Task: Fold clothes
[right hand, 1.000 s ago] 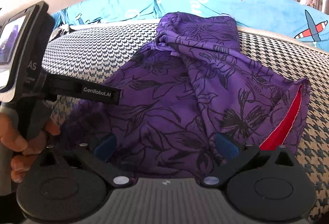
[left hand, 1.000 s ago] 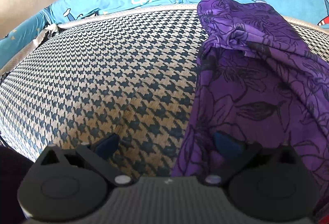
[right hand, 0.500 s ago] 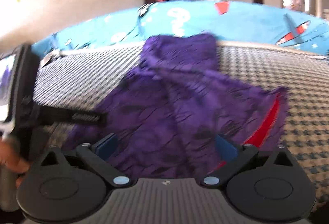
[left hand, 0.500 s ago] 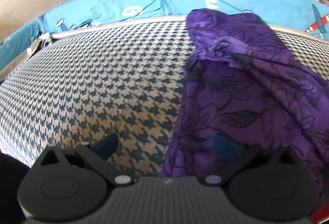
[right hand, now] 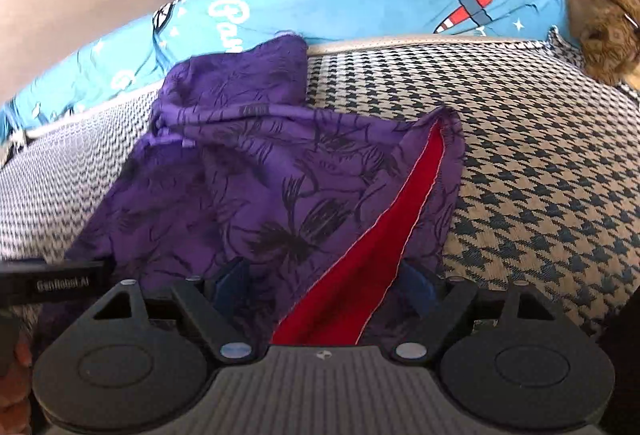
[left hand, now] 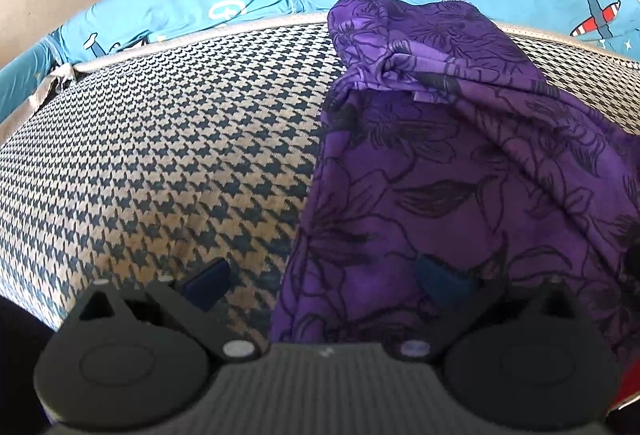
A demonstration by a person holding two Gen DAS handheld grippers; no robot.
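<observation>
A purple garment with black flower outlines (left hand: 460, 163) lies crumpled on the houndstooth surface (left hand: 180, 155). In the right wrist view the purple garment (right hand: 256, 175) shows a red inner strip (right hand: 360, 275) along its near hem. My right gripper (right hand: 322, 285) is low over that hem, jaws closing, with the red strip and purple cloth between the blue pads (right hand: 228, 281); they do not visibly press it. My left gripper (left hand: 324, 281) stands open over the garment's left edge, one pad above cloth, the other above bare houndstooth.
A blue cover printed with planes (right hand: 400, 3) runs along the far edge. A brown plush toy (right hand: 604, 31) sits at the far right. The left gripper's strap (right hand: 60, 283) and a hand (right hand: 16, 359) show at the left.
The right gripper has swung right and rolled, so the red strip now lies between its fingers, which stand narrower. The left view has barely shifted.
</observation>
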